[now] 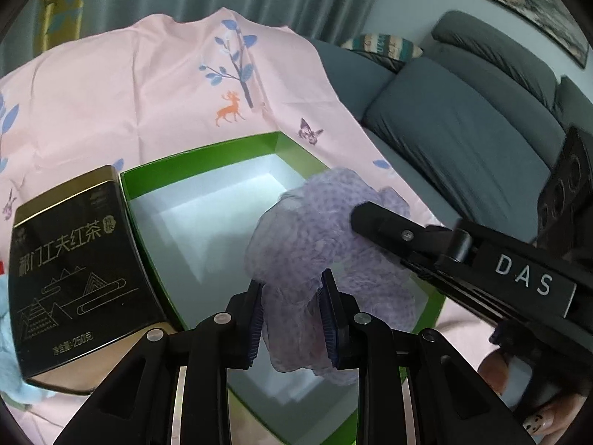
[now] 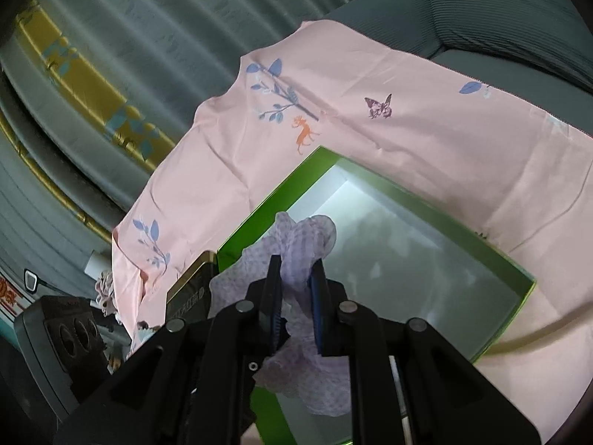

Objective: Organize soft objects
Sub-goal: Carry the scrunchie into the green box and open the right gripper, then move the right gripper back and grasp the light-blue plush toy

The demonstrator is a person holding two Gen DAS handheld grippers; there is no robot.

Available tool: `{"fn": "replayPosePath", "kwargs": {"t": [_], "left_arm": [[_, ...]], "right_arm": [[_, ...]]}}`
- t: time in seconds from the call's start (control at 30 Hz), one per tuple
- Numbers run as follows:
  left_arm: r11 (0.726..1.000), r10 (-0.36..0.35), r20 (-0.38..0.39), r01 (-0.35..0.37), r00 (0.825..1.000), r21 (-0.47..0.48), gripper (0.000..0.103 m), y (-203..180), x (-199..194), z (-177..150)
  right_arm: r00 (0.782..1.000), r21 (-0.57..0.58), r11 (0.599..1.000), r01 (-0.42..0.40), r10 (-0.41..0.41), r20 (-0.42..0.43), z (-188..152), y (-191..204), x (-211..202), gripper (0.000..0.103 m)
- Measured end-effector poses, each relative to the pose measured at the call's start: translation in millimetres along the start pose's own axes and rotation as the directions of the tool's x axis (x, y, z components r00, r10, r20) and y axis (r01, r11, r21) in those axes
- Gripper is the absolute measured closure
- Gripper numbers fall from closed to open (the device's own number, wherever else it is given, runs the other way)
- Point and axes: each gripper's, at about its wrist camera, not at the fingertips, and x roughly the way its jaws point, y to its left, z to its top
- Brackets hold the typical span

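A sheer purple dotted cloth (image 1: 318,230) hangs bunched above an open green box (image 1: 148,178) with a white inside. My left gripper (image 1: 292,293) is shut on the cloth's near end. My right gripper (image 2: 294,274) is shut on the same cloth (image 2: 304,237), and its black body comes in from the right in the left wrist view (image 1: 426,244). The green box (image 2: 493,256) lies below in the right wrist view too. The box holds nothing that I can see.
A black tea tin (image 1: 70,270) lies against the box's left side. A light blue cloth (image 1: 9,337) sits at the far left. All rest on a pink printed sheet (image 1: 148,85). A grey sofa (image 1: 463,126) stands to the right, curtains behind.
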Motion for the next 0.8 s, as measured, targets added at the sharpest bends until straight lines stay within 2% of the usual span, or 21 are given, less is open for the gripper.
{"fn": "replayPosePath", "kwargs": {"t": [0.17,0.23,0.27,0.3,0.33,0.4,0.5,0.57,0.67,0.8], "left_arm": [[1.0,-0.008,0.0,0.008,1.0,-0.009,0.076,2,0,2],[1.0,-0.012,-0.006,0.012,1.0,-0.008,0.068,3,-5,0],[1.0,-0.021,-0.009,0.021,1.0,-0.007,0.061,3,-7,0],[1.0,-0.028,-0.006,0.028,1.0,-0.011,0.053,5,-10,-1],[0.999,-0.03,0.002,0.03,1.0,-0.018,0.049,7,-15,-2],[0.999,-0.024,0.012,0.024,1.0,-0.032,0.034,11,-23,-3],[0.998,-0.037,0.043,0.039,0.998,-0.049,0.027,19,-43,-6],[0.998,-0.026,0.057,0.029,0.998,-0.058,0.024,26,-57,-9],[0.998,0.004,0.076,0.002,0.997,-0.07,0.02,39,-81,-16],[0.992,0.047,0.102,-0.035,0.994,-0.119,0.02,64,-112,-33]], "right_arm": [[1.0,-0.013,1.0,0.007,-0.007,0.009,1,0,0,0.084],[0.998,-0.037,0.998,0.058,-0.057,0.015,1,4,-1,0.069],[0.996,-0.041,0.996,0.082,-0.082,0.02,0,5,-3,0.055],[0.994,-0.04,0.994,0.103,-0.102,0.034,0,5,-5,0.049],[0.994,-0.039,0.994,0.1,-0.099,0.045,-1,5,-8,0.049],[0.995,-0.034,0.995,0.092,-0.09,0.041,0,5,-10,0.046],[0.995,-0.03,0.996,0.088,-0.086,0.051,0,5,-16,0.03],[0.995,-0.036,0.996,0.084,-0.082,0.059,-2,9,-21,0.026],[0.995,-0.062,0.995,0.081,-0.077,0.06,-5,16,-24,0.012],[0.994,-0.132,0.988,0.082,-0.072,0.079,-18,35,-28,0.004]]}}
